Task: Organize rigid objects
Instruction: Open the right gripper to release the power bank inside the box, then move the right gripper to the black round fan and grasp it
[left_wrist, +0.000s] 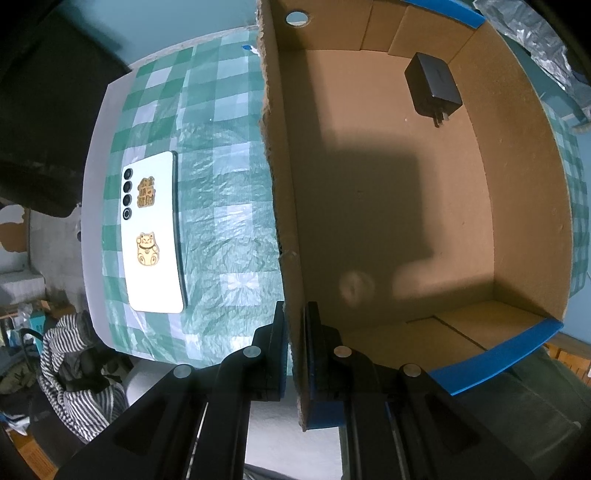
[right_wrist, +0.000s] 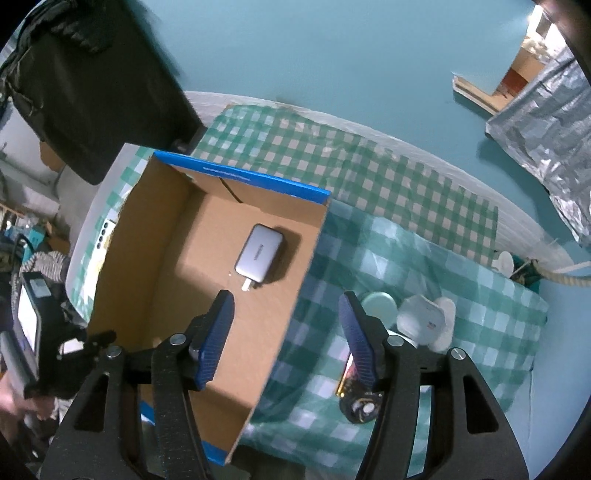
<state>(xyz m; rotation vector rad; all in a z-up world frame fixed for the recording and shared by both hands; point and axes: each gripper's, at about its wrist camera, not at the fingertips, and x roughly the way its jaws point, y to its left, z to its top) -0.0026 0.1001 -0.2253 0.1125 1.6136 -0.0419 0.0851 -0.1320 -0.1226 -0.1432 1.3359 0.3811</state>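
An open cardboard box (left_wrist: 524, 192) with blue edges stands on a green checked cloth. My left gripper (left_wrist: 296, 332) is shut on the box's side wall, one finger outside and one inside. A dark charger (left_wrist: 434, 88) lies on the box floor near the far corner. In the right wrist view the same charger (right_wrist: 260, 254) looks grey. My right gripper (right_wrist: 286, 325) hangs open above the box (right_wrist: 147, 229) wall with nothing between its fingers. A white phone (left_wrist: 153, 236) with gold cat stickers lies on the cloth outside the box.
Beside the box in the right wrist view lie a pale green round lid (right_wrist: 380, 304), a white round case (right_wrist: 424, 321) and a small dark gadget (right_wrist: 360, 404). A black bag (right_wrist: 92, 85) stands behind the box. Silver foil (right_wrist: 546, 129) hangs at the right. A striped garment (left_wrist: 74, 369) lies below the table edge.
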